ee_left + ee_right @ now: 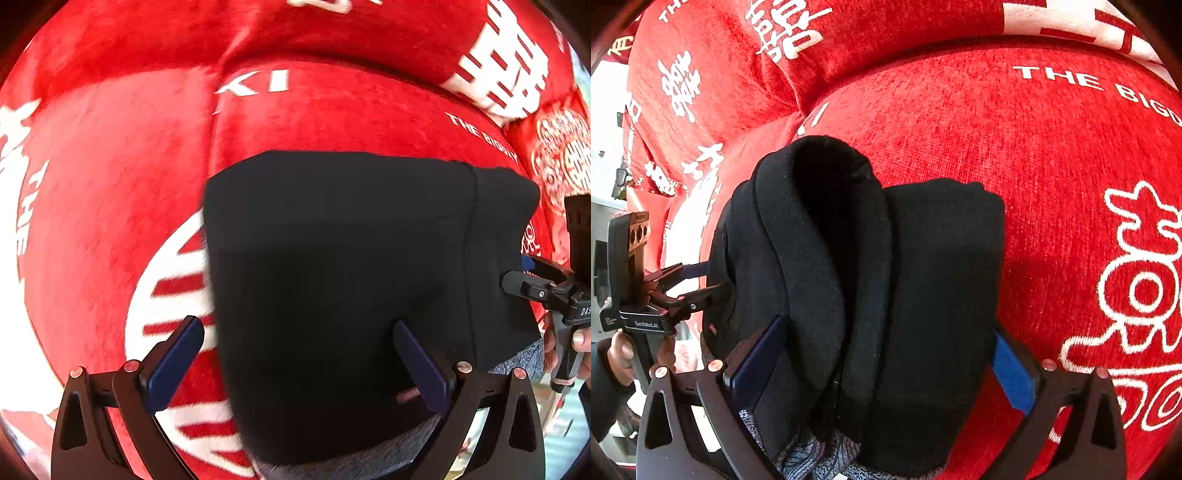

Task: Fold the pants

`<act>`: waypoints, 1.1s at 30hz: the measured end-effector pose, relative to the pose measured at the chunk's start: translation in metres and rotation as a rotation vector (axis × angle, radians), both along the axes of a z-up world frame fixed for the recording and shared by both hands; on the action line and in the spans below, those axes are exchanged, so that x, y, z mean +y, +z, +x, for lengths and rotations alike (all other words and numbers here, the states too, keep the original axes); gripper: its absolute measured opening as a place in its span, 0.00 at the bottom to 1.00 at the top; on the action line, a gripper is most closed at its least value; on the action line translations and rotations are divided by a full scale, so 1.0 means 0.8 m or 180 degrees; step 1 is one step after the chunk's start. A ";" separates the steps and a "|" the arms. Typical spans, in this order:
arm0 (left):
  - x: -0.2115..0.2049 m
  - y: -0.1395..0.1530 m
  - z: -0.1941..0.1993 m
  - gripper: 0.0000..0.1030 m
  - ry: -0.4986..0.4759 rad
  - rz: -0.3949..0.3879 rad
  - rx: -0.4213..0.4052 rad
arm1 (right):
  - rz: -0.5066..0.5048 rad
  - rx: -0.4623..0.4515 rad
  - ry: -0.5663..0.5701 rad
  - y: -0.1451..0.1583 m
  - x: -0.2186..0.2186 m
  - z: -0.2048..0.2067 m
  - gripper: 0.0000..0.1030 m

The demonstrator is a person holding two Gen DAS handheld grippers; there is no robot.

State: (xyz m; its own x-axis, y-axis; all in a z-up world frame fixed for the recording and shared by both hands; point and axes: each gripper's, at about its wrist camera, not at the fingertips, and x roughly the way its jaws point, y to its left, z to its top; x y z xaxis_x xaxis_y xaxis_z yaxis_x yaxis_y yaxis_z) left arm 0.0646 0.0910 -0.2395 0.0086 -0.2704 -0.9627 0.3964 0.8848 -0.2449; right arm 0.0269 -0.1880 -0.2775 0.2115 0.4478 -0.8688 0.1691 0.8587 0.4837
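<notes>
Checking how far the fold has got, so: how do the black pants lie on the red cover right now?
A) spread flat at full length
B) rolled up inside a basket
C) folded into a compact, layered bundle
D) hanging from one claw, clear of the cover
C: the black pants sit as a thick bundle with stacked fold layers showing on the red cover, between the fingers of the open right claw.

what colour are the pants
Black pants, with a grey speckled lining at the bottom edge; the right wrist view shows it best.
</notes>
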 end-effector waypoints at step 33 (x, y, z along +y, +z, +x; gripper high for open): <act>-0.028 0.026 -0.019 0.54 -0.0188 -0.0350 -0.0162 | 0.0161 -0.0358 0.0435 0.026 0.007 -0.016 0.50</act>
